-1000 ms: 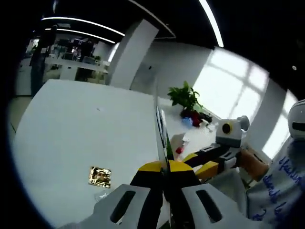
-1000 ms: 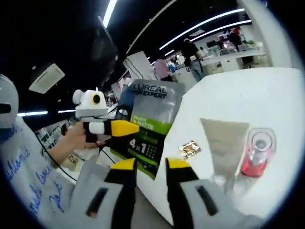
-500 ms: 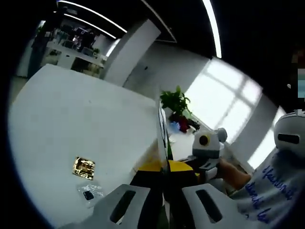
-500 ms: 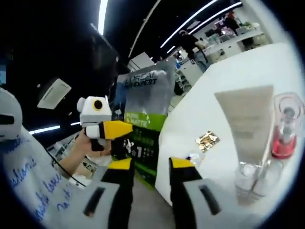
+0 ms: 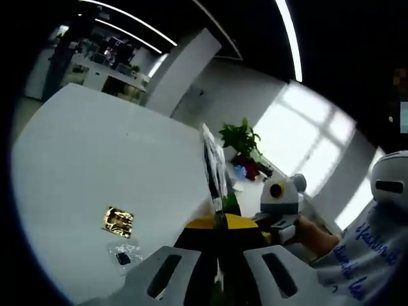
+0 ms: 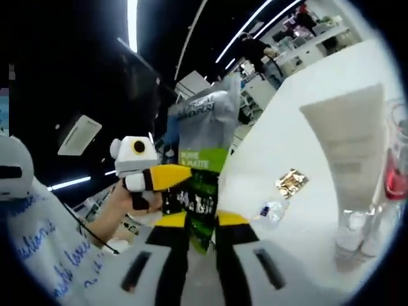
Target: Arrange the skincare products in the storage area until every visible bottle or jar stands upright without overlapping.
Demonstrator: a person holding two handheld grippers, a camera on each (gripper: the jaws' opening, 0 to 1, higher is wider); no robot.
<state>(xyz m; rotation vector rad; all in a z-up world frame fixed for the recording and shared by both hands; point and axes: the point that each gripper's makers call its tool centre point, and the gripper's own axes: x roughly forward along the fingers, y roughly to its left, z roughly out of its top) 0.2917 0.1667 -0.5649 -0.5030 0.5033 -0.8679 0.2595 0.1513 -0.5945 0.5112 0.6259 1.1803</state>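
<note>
- Now my left gripper pinches the sachet upright off the table edge.
- My right gripper nips its lower edge—long axis vertical, both hands equally near.

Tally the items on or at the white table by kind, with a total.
Flat L'Oreal pouch, held by both claws: 1
Beige tube, standing cap-down: 1
Clear bottle with pink liquid: 1
Gold sachet: 1
Small clear packet: 1
Total: 5
</note>
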